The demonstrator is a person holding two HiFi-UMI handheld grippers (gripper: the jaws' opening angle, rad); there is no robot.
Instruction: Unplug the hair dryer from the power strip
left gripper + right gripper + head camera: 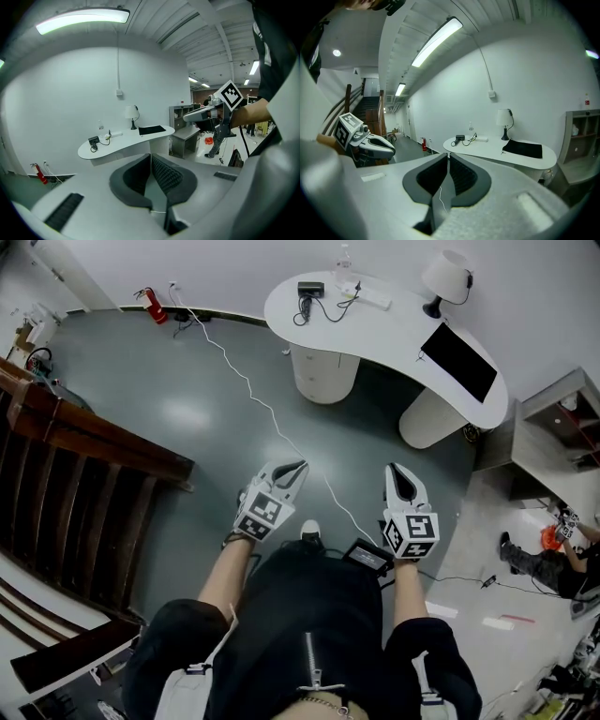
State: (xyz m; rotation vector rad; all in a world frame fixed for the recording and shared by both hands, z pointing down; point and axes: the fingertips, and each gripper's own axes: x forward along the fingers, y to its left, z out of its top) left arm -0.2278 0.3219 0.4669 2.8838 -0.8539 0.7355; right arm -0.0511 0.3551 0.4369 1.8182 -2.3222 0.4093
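A black hair dryer (308,291) lies on the far end of a white curved desk (375,329), its cord looping to a white power strip (369,296). Both are well ahead of me. My left gripper (298,466) and right gripper (395,468) are held side by side over the floor, pointing at the desk, each shut with nothing between its pads. In the left gripper view the hair dryer (93,140) and power strip (114,135) are small and distant. The right gripper view shows the hair dryer (460,138) beside the power strip (482,138).
The desk also carries a lamp (447,277), a bottle (344,259) and a black mat (459,360). A white cable (251,385) runs across the grey floor. A red extinguisher (155,307) stands by the wall. Wooden stair rails (84,446) are left, grey shelves (553,432) right.
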